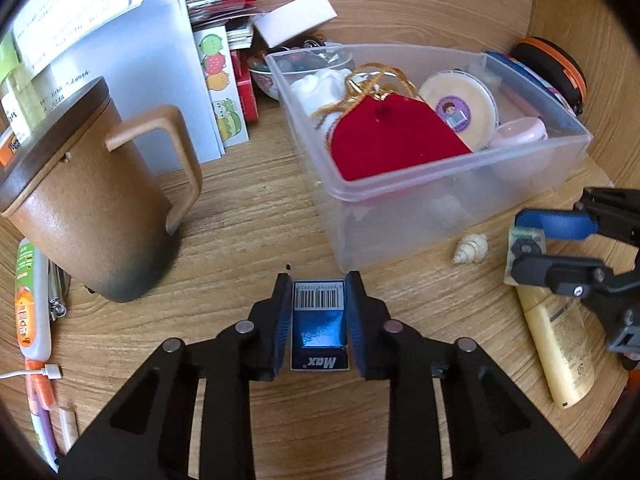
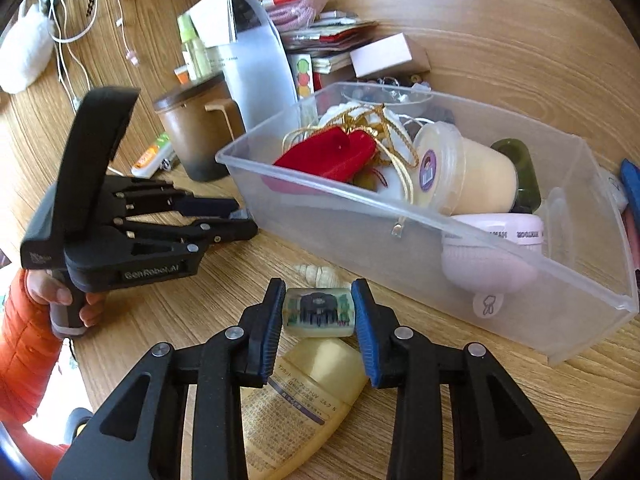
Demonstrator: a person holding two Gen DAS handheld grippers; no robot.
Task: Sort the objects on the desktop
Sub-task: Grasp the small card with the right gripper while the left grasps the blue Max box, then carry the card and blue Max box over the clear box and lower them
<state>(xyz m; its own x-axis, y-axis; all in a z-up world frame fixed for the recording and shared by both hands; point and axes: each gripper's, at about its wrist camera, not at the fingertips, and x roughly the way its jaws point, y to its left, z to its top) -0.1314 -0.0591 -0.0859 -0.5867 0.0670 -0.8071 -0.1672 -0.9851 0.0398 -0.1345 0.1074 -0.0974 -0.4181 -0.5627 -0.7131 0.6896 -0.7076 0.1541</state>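
My left gripper is shut on a small blue box marked "Max" with a barcode, just in front of the clear plastic bin. My right gripper is shut on a small clear block with a dark picture in it, above a cream lotion tube. The right gripper also shows in the left wrist view, right of the bin. The bin holds a red pouch, a cream jar and a pink case.
A brown lidded mug stands at the left, a small seashell lies in front of the bin. A white folder, papers and a white box crowd the back. Tubes and pens lie at the left edge.
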